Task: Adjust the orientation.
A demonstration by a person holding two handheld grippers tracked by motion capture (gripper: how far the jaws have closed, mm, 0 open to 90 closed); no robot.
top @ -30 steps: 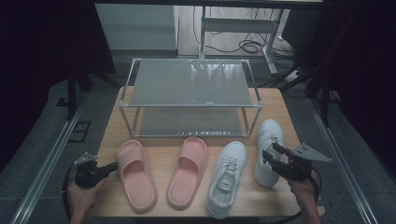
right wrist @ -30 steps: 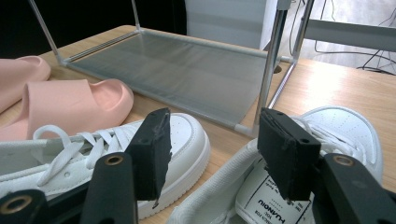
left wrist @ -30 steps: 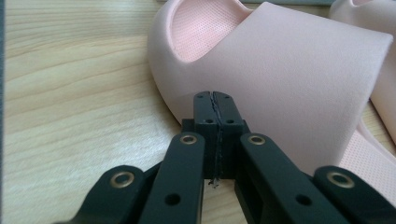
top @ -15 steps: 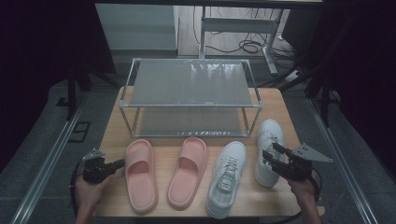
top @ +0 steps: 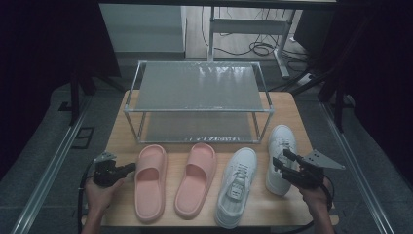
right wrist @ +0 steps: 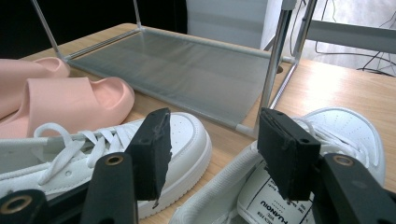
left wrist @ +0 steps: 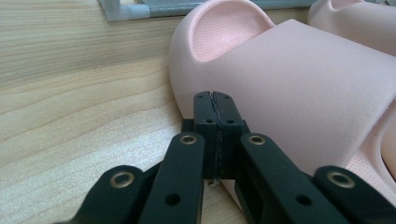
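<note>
Two pink slippers point(top: 150, 180) point(top: 197, 178) and two white sneakers point(top: 237, 185) point(top: 281, 146) lie in a row on the wooden table point(top: 119, 139), in front of a metal shoe rack point(top: 197, 87). My left gripper point(top: 126, 169) is shut with nothing in it. In the left gripper view its tips point(left wrist: 215, 107) are right at the side of the left slipper's strap point(left wrist: 299, 88); I cannot tell if they touch. My right gripper point(top: 282, 159) is open above the heel end of the right sneaker point(right wrist: 348, 128), jaws astride its opening without touching.
The rack has an upper shelf and a low grey shelf point(right wrist: 177, 70), both bare. The other sneaker point(right wrist: 187, 135) and a slipper point(right wrist: 79, 102) lie left of my right gripper point(right wrist: 212, 140). Bare wood point(left wrist: 70, 93) stretches left of the slippers. Cables lie on the floor beyond the table.
My left gripper has slid right across the table, up to the left slipper's side. The right gripper and all the shoes have stayed where they were.
</note>
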